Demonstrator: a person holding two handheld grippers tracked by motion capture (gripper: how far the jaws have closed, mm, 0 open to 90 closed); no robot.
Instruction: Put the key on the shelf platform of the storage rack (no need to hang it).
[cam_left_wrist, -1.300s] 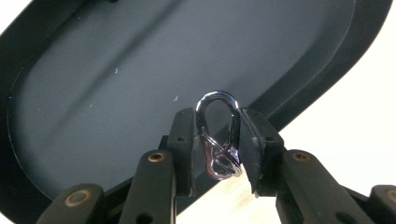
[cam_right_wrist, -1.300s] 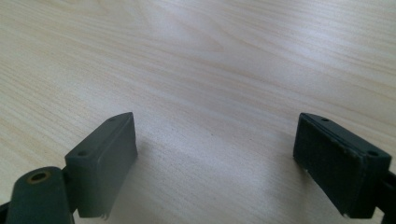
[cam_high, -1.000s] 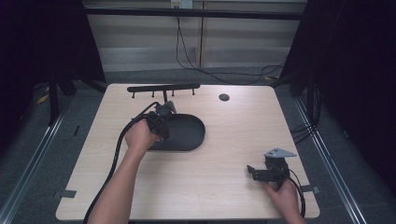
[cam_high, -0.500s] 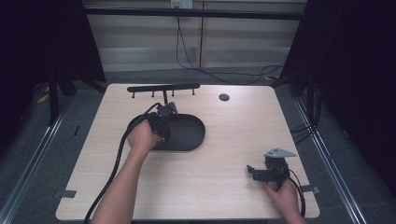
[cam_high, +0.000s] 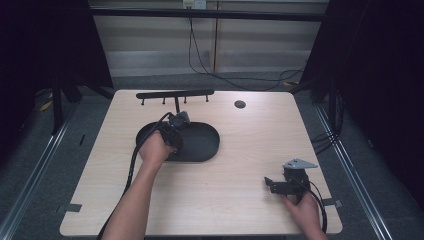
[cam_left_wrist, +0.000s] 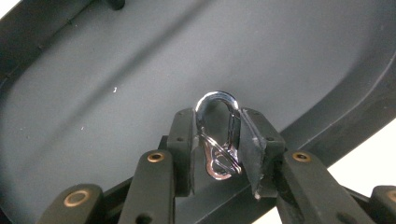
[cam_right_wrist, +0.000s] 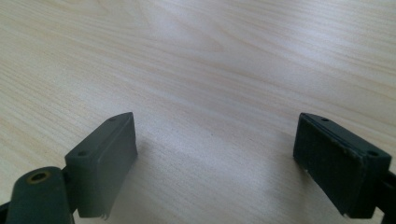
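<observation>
Chrome snap hook clamped over the black tray

A chrome snap hook (cam_left_wrist: 218, 140) is pinched between the left gripper (cam_left_wrist: 217, 144) pads, just above the black tray (cam_left_wrist: 116, 70); no writing is legible, and its lower end is hidden. The right gripper (cam_right_wrist: 215, 158) is held open over the table (cam_right_wrist: 210, 56). Little has changed since the earlier frame.

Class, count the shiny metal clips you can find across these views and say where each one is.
1. A shiny silver metal snap clip sits clamped in the left gripper over the black oval plastic tray. Others may be hidden behind the hand.
</observation>
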